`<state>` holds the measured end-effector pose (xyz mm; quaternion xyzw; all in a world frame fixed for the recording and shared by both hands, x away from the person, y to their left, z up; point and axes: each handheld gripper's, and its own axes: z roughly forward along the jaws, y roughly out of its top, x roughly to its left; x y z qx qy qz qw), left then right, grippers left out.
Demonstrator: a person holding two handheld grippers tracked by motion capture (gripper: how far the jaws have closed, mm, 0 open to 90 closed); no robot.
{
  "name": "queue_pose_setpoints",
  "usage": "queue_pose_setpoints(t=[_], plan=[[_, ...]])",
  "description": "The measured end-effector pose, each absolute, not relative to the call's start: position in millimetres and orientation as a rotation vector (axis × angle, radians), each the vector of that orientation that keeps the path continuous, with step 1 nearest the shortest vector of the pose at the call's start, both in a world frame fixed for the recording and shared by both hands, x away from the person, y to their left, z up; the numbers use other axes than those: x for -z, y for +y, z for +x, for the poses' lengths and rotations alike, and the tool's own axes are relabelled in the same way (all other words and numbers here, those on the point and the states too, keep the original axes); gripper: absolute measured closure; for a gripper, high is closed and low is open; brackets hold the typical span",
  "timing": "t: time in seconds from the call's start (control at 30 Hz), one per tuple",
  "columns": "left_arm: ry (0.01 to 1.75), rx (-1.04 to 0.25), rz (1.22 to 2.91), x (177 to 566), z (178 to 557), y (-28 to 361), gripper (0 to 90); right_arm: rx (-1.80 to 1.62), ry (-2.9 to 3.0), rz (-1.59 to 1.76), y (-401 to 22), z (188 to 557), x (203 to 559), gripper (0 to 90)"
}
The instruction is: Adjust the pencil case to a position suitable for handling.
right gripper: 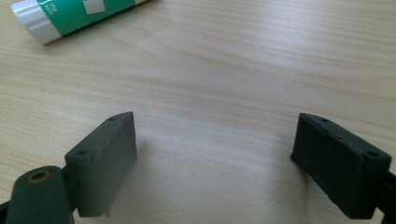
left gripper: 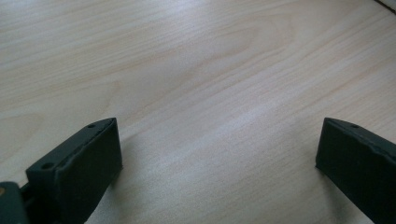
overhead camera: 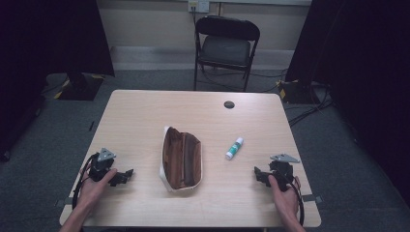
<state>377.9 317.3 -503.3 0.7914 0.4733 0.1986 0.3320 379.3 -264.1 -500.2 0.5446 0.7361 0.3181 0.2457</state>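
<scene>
Glue stick point(overhead camera: 234, 148) lies on the table point(overhead camera: 145, 116) right of the brown pouch point(overhead camera: 182, 158), near the right hand-held gripper point(overhead camera: 258, 175), and both this one and the left hand-held gripper point(overhead camera: 126, 175) rest there with jaws spread, grasping nothing.

A pale wooden table point(overhead camera: 145, 116) stands on grey carpet point(overhead camera: 159, 79), a black folding chair point(overhead camera: 226, 46) behind it against a cream wall point(overhead camera: 145, 21), with what look like dark curtains point(overhead camera: 48, 34) either side.
</scene>
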Motion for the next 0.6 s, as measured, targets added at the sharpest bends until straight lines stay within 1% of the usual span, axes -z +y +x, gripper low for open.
queue_pose_setpoints(t=[0.07, 0.13, 0.33, 0.4, 0.53, 0.6], plan=[[1.237, -0.52, 2.068, 503.2, 378.0, 317.3, 0.0, -0.867, 2.003, 1.491, -263.8, 379.0, 500.3, 12.5], [1.232, -0.519, 2.076, 503.0, 378.2, 317.0, 0.0, -0.86, 2.006, 1.499, -265.4, 381.4, 500.4, 7.8], [1.221, -0.513, 2.081, 502.8, 377.9, 316.5, 0.6, -0.852, 2.018, 1.504, -267.1, 384.9, 500.9, 4.3], [1.233, -0.518, 2.075, 501.7, 377.4, 315.8, 4.0, -0.852, 2.024, 1.504, -267.3, 385.9, 500.8, 4.0], [1.249, -0.514, 2.083, 496.4, 372.7, 315.7, 17.3, -0.853, 2.028, 1.5, -267.6, 385.5, 500.9, 4.0], [1.243, -0.519, 2.096, 495.8, 372.1, 315.3, 16.1, -0.853, 2.033, 1.491, -267.8, 384.7, 500.9, 4.0]])
